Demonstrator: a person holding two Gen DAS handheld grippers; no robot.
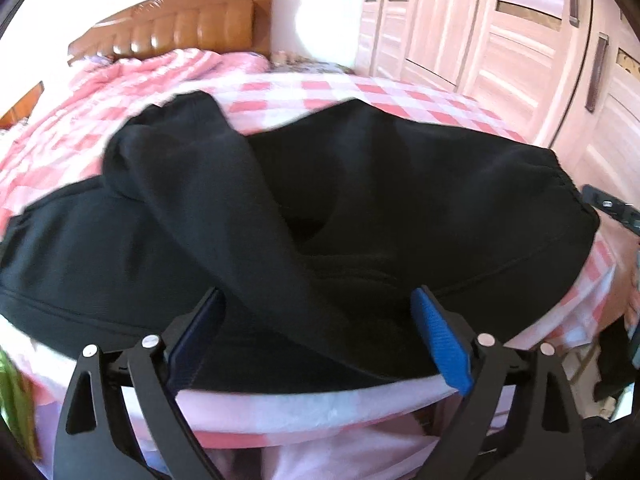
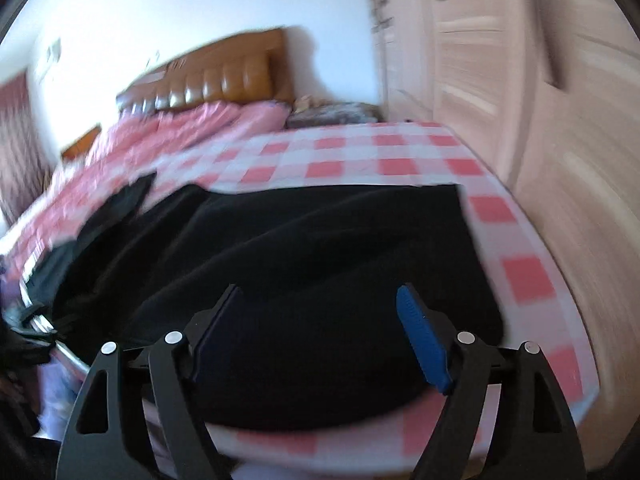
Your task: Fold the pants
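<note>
Black pants lie spread across the near part of a bed with a pink and white checked sheet. One leg is folded diagonally over the rest, its cuff toward the far left. My left gripper is open and empty, its jaws wide apart just above the near edge of the pants. In the right wrist view the pants fill the middle. My right gripper is open and empty over their near edge. The right gripper's tip shows at the far right of the left wrist view, beside the waistband.
A brown padded headboard and a crumpled pink quilt are at the far end of the bed. Pale wooden wardrobe doors stand close along the bed's right side. The bed's front edge is just below the grippers.
</note>
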